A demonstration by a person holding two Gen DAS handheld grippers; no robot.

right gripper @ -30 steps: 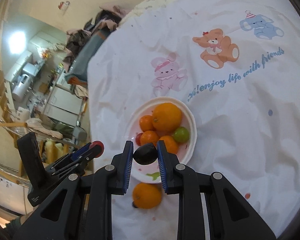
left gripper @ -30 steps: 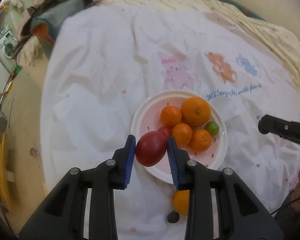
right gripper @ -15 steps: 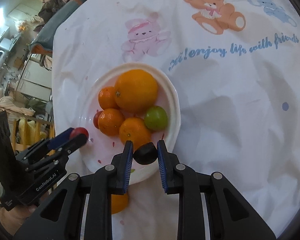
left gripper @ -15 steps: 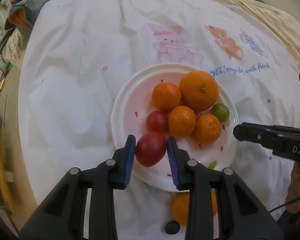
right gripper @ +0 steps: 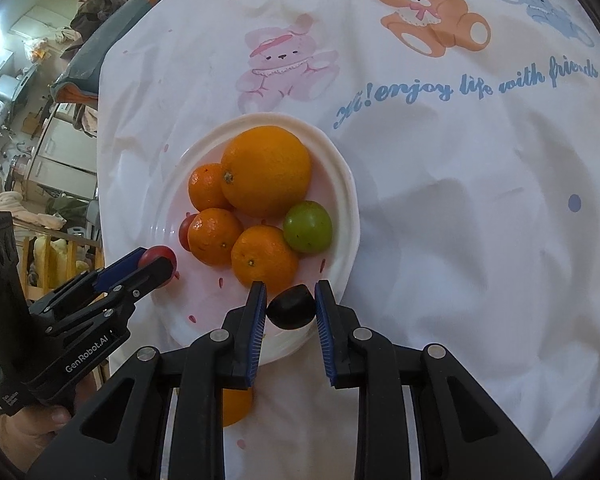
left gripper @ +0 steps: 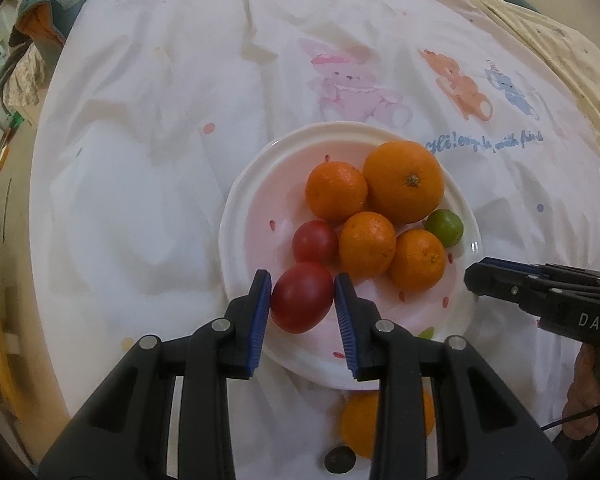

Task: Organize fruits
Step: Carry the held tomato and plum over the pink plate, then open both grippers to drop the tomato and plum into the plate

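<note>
Left wrist view: the left gripper (left gripper: pixel 302 298) has its blue pads pinching a red tomato (left gripper: pixel 302 298) over the near edge of the white plate (left gripper: pixel 236 216). Just beyond it lie a smaller red tomato (left gripper: pixel 314 241), three mandarins, one large orange (left gripper: pixel 403 181) and a green fruit (left gripper: pixel 444 227) (a lime or plum, hard to tell), all clustered and touching on the plate. Another mandarin (left gripper: pixel 359 424) and a small dark fruit (left gripper: pixel 339 459) lie on the cloth near the plate's rim, behind the fingers.

Right wrist view: the right gripper (right gripper: pixel 290 307) is closed on a small dark plum-like fruit (right gripper: pixel 290 307) above the plate's near rim, just beside the nearest mandarin (right gripper: pixel 264 260). The white tablecloth (right gripper: pixel 459 240) with printed bears spreads around, and a hand (right gripper: pixel 32 436) grips the other tool at lower left.
</note>
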